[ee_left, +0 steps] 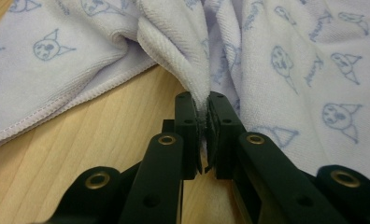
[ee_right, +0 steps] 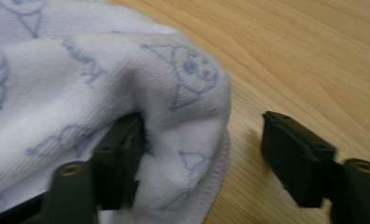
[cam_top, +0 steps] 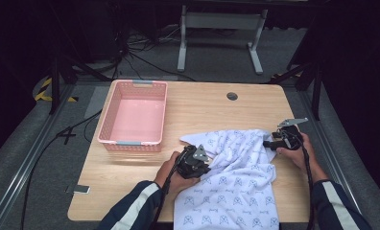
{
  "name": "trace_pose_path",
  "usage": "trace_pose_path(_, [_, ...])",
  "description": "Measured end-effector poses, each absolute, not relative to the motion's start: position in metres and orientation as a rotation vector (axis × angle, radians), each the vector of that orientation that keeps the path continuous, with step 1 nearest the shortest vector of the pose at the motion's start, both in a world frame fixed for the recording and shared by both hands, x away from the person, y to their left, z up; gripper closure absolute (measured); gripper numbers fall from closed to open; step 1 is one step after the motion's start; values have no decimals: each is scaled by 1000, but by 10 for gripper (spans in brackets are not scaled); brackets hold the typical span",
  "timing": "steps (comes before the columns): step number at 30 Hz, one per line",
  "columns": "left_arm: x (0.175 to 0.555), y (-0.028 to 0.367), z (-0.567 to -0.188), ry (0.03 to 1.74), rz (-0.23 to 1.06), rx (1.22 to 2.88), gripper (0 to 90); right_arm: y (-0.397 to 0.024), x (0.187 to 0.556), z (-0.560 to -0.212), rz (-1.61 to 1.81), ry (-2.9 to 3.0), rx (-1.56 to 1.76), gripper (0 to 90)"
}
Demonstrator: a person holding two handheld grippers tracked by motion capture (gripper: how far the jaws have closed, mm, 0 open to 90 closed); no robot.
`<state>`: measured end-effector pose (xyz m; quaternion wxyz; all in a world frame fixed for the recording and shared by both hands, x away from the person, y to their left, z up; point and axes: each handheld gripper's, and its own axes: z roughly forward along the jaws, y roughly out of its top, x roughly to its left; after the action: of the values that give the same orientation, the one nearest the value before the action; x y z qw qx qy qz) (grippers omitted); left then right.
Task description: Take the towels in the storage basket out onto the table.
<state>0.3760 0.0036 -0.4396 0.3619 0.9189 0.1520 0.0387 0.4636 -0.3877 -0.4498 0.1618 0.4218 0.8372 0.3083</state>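
A white towel [cam_top: 231,177] printed with small blue cartoon faces is lying crumpled on a wooden table [cam_top: 202,108], its lower end hanging over the table edge nearest the person. An empty pink basket [cam_top: 134,115] is sitting well apart from the towel, beyond its left side.

The left gripper [cam_top: 201,162] is resting at the towel's left edge, its jaws pinched tight on a bunched fold of cloth; the left gripper view is showing that fold squeezed between the two black pads [ee_left: 188,121].

The right gripper [cam_top: 269,143] is sitting at the towel's right edge with its jaws standing wide. One jaw is tucked under a rounded corner of the cloth [ee_right: 174,93]; the other is hovering over bare wood just beside the hem, pressing on nothing.

Risks, as a judgement: the right jaws may be closing on too little cloth, or on air, since the corner is draping over just one jaw. If the left hand is then lifting alone, the towel could be dragging sideways or sliding further off the near edge.

Both forearms, in dark sleeves with white stripes, are reaching in from the near side, the hands [cam_top: 301,152] gripping the tools low and nearly level with the table.
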Motion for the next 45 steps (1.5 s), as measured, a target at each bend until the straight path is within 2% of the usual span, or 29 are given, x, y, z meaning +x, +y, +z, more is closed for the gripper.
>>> trace_pose_path(3, [375, 7, -439, 406, 110, 2350, 841, -382, 464, -447, 900, 2427, 1151, 706])
trace_pose_path(4, [375, 8, -439, 404, 116, 2356, 842, -380, 463, -447, 905, 2425, 1139, 748])
trace_pose_path(6, [374, 10, -439, 406, 120, 2359, 842, -378, 459, -439, 947, 2399, 1100, 782])
trace_pose_path(10, [372, 15, -436, 421, 136, 2357, 841, -376, 446, -415, 1080, 2330, 1016, 789])
trace_pose_path(13, [370, 20, -436, 424, 142, 2373, 840, -356, 416, -386, 1267, 2350, 788, 788])
trace_pose_path(14, [368, 22, -436, 425, 138, 2380, 840, -356, 416, -386, 1267, 2350, 788, 788])
trace_pose_path(18, [359, 29, -443, 432, 136, 2412, 838, -310, 370, -374, 1337, 2484, 464, 784])
trace_pose_path(19, [354, 34, -447, 439, 117, 2432, 838, -289, 347, -377, 1306, 2567, 324, 783])
trace_pose_path(20, [354, 34, -447, 439, 117, 2432, 837, -289, 347, -377, 1306, 2567, 324, 783])
trace_pose_path(21, [348, 39, -450, 459, 107, 2433, 837, -269, 325, -387, 1273, 2665, 183, 780])
trace_pose_path(26, [342, 50, -455, 474, 97, 2427, 836, -247, 295, -414, 1144, 2832, 31, 771])
trace_pose_path(32, [335, 59, -458, 495, 76, 2428, 827, -241, 284, -441, 993, 2927, 17, 738])
trace_pose_path(36, [335, 60, -460, 503, 81, 2408, 821, -241, 282, -443, 986, 2942, 35, 590])
trace_pose_path(37, [335, 60, -460, 508, 77, 2401, 818, -242, 283, -441, 984, 2935, 30, 544])
trace_pose_path(40, [336, 61, -460, 516, 80, 2398, 815, -247, 281, -427, 1025, 2891, 50, 487])
trace_pose_path(45, [338, 61, -460, 501, 94, 2396, 822, -264, 286, -386, 1222, 2728, 143, 475])
